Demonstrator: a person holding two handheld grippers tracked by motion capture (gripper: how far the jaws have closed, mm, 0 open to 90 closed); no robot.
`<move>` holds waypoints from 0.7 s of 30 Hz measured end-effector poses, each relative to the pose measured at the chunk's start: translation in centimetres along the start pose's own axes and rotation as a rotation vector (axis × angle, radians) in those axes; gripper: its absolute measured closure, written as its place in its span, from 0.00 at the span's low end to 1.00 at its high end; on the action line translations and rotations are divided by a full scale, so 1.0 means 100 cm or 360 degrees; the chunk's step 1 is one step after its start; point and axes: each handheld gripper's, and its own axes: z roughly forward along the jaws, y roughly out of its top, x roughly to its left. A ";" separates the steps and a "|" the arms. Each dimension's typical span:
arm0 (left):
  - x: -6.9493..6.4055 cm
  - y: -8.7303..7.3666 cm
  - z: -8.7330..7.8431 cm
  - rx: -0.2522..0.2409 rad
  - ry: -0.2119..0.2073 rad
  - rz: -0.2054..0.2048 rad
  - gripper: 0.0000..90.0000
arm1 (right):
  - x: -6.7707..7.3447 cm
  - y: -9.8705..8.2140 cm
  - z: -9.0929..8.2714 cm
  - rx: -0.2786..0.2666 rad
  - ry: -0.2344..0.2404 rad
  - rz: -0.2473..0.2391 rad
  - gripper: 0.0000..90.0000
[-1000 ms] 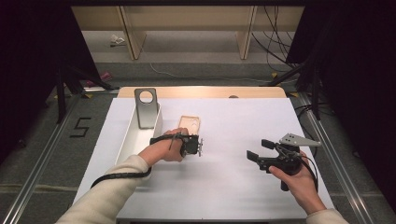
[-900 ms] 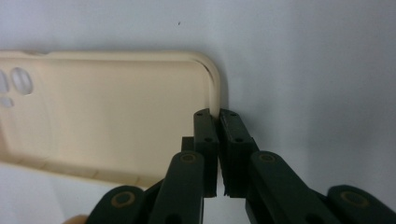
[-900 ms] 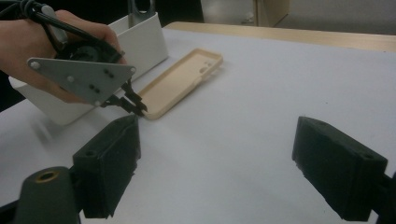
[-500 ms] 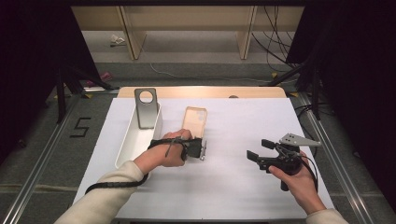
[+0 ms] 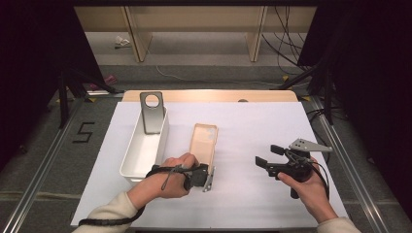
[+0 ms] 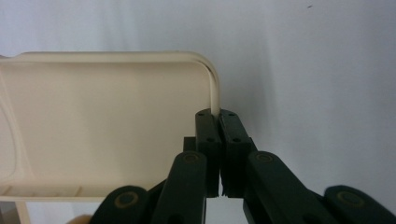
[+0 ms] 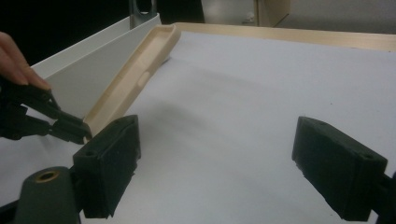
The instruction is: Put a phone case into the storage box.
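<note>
The left hand-held gripper (image 6: 218, 140) is clamping the near rim of the beige plastic phone case (image 5: 204, 141), keeping it beside the white bin (image 5: 127, 167) on the table (image 5: 252, 126); the right hand-held gripper (image 7: 217, 165) is waiting, jaws apart.

Bystanders on the bench (image 5: 272, 126)
White bin (image 5: 141, 155) left of centre, grey holed plate (image 5: 152, 112) upright at its far end.
</note>
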 end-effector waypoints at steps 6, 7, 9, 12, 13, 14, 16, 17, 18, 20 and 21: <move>-0.013 0.004 -0.006 -0.0017 -0.0003 0.0029 0.97 | 0.005 0.003 0.011 -0.0019 0.0063 0.0031 0.18; -0.014 0.005 -0.007 -0.0014 -0.0006 0.0030 0.97 | 0.007 0.004 0.013 -0.0017 0.0077 0.0040 0.18; -0.015 0.008 -0.008 -0.0024 0.0002 0.0044 0.97 | 0.011 0.008 0.022 -0.0005 0.0113 0.0031 0.18; -0.019 0.012 -0.008 -0.0030 0.0003 0.0076 0.97 | 0.017 0.011 0.036 0.0008 0.0170 0.0032 0.18; -0.020 0.014 -0.009 -0.0035 0.0001 0.0088 0.97 | 0.019 0.013 0.040 0.0019 0.0190 0.0033 0.18; -0.020 0.015 -0.009 -0.0037 -0.0001 0.0099 0.97 | 0.021 0.015 0.046 0.0024 0.0206 0.0030 0.18; -0.022 0.019 -0.010 -0.0042 -0.0001 0.0120 0.97 | 0.024 0.019 0.057 0.0046 0.0231 0.0041 0.18; -0.023 0.020 -0.011 -0.0052 0.0008 0.0127 0.97 | 0.026 0.020 0.063 0.0060 0.0242 0.0049 0.19; -0.023 0.021 -0.012 -0.0054 0.0008 0.0133 0.97 | 0.027 0.022 0.068 0.0071 0.0251 0.0060 0.19; -0.024 0.022 -0.012 -0.0060 0.0019 0.0144 0.97 | 0.030 0.023 0.077 0.0102 0.0258 0.0058 0.22; -0.024 0.023 -0.012 -0.0066 0.0021 0.0143 0.97 | 0.031 0.024 0.081 0.0112 0.0261 0.0068 0.23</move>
